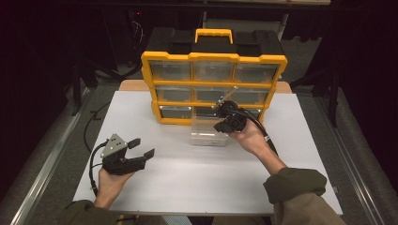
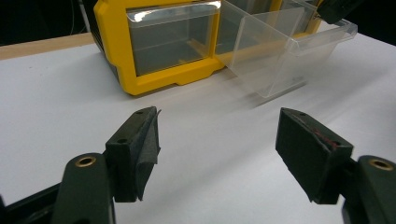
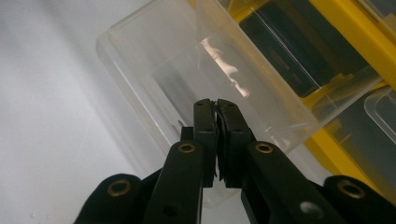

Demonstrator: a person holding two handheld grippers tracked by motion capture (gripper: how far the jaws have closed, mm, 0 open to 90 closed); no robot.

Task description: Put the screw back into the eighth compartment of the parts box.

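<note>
A yellow and black organiser (image 1: 213, 57) with clear drawers stands upright at the back of the white table (image 1: 197, 183). Its bottom middle clear drawer (image 1: 206, 136) is pulled out and rests on the table in front of it. My right gripper (image 1: 222, 125) is at the drawer's right front corner. In the right gripper view its jaws (image 3: 215, 103) are pressed together on the thin rim of the drawer (image 3: 154, 60). My left gripper (image 1: 142, 147) is held low at the table's left, open with nothing between its pads (image 2: 217, 135). It faces the organiser (image 2: 116, 42) and the drawer (image 2: 275, 60).
The other drawers, such as the bottom left one (image 1: 176, 111), sit closed in the frame. A yellow carry handle (image 1: 213, 33) tops the case. A wooden edge (image 1: 133, 85) shows behind the white board. Dark floor and metal rails surround the table.
</note>
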